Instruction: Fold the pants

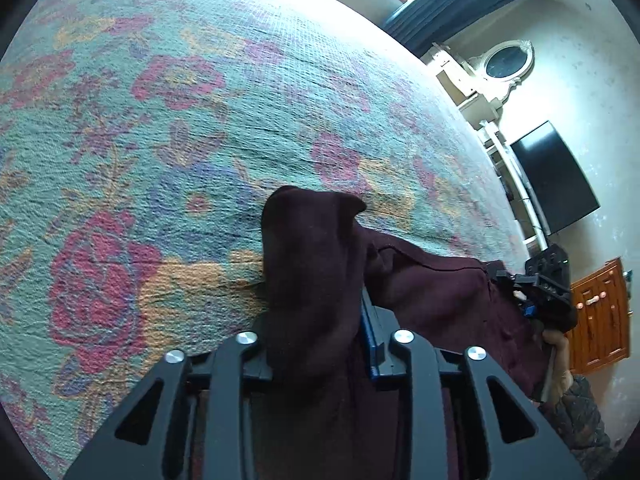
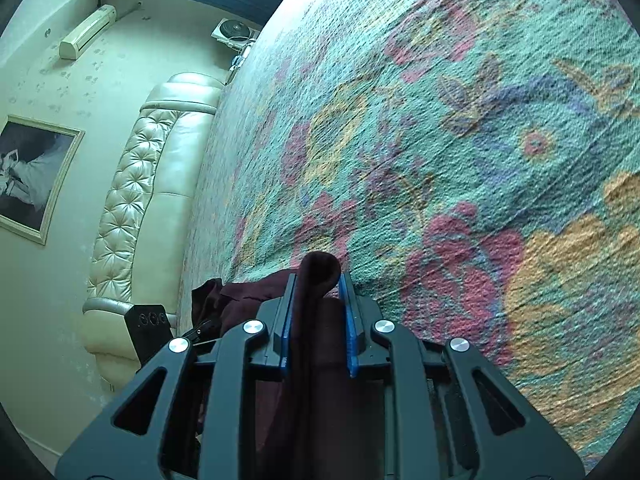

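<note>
— Over the floral bedspread (image 1: 168,128), what did you see of the pants (image 1: 432,292)?

— They were dark maroon, raised off the cover and stretched between the two grippers. One bunched end stood up through the left gripper (image 1: 320,320), flopping over at its top; the rest ran off toward the right gripper (image 1: 540,284), sagging a little in between.

— Were the fingers clamped?

— On the left, yes. The cloth filled the gap, and a blue pad showed on one finger (image 1: 370,336), pressed against the fabric. From the right gripper's (image 2: 320,300) own camera, the fingers (image 2: 350,320) were clenched on a rolled fold of the pants (image 2: 316,280), blue pads on both sides of it, the fold's rounded tip poking out past them.

— And further out?

— The person's right hand (image 1: 556,356) gripped the handle of that right tool, a patterned sleeve (image 1: 580,412) behind it. More maroon cloth lay heaped at the bed's edge just beside the right fingers. Beyond the bedspread on one side were a cream tufted headboard (image 2: 132,200) and a framed picture (image 2: 32,176) on the wall, an air conditioner (image 2: 86,32) higher up. On the other side hung a dark television (image 1: 556,176), with an oval mirror (image 1: 506,60) above white shelving and a wooden door (image 1: 600,316) nearby.
</note>
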Tool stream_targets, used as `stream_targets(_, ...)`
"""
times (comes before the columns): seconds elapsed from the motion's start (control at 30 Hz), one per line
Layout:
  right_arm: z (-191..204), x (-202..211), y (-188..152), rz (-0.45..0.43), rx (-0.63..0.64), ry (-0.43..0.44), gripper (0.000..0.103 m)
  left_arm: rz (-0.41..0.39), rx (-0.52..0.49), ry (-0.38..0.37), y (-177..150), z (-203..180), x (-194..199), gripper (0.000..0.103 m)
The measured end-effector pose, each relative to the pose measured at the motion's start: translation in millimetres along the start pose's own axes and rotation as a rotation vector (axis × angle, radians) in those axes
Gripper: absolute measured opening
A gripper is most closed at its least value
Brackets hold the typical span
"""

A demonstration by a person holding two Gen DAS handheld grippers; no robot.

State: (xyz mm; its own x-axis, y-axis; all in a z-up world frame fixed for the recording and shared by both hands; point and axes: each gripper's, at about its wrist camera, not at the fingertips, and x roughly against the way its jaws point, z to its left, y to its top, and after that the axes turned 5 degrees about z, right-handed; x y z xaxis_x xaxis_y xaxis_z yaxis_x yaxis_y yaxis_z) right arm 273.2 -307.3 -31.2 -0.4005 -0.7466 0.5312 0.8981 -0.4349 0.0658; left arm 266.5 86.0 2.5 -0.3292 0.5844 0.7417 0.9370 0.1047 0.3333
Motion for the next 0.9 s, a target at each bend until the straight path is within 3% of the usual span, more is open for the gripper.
stream_targets(0.13, -4.5, 9.3, -3.9, -0.021, -0.039, 0.054, 0.03, 0.005, 0.003, -0.096, -0.7, -3.0, 5.7, 0.074)
stream_targets(0.23, -0.8, 27.4, -10.6, -0.046, -0.035, 0.057, 0.044, -0.007, 0.005, -0.102, -8.9, -6.9, 17.0, 0.082)
stream_targets(0.5, -9.5, 87.2, -61.2, -0.082, -0.021, -0.011, 0.061, 0.018, 0.071, -0.205, -71.4, 8.8, 59.5, 0.084)
stream_targets(0.67, -16.8, 83.9, -99.1, -0.039, -0.047, 0.005, 0.065, 0.064, 0.157, -0.31, -117.8, 15.3, 71.4, 0.084)
stream_targets(0.83, -16.6, 69.8, -111.5, -0.032, -0.075, 0.113, 0.069, 0.067, 0.161, -0.316, -134.1, 7.6, 67.4, 0.086)
stream_targets(0.9, -8.5, 66.4, -112.4, -0.03, -0.05, 0.071, 0.07, 0.061, 0.146, -0.296, -132.4, 2.1, 64.5, 0.087)
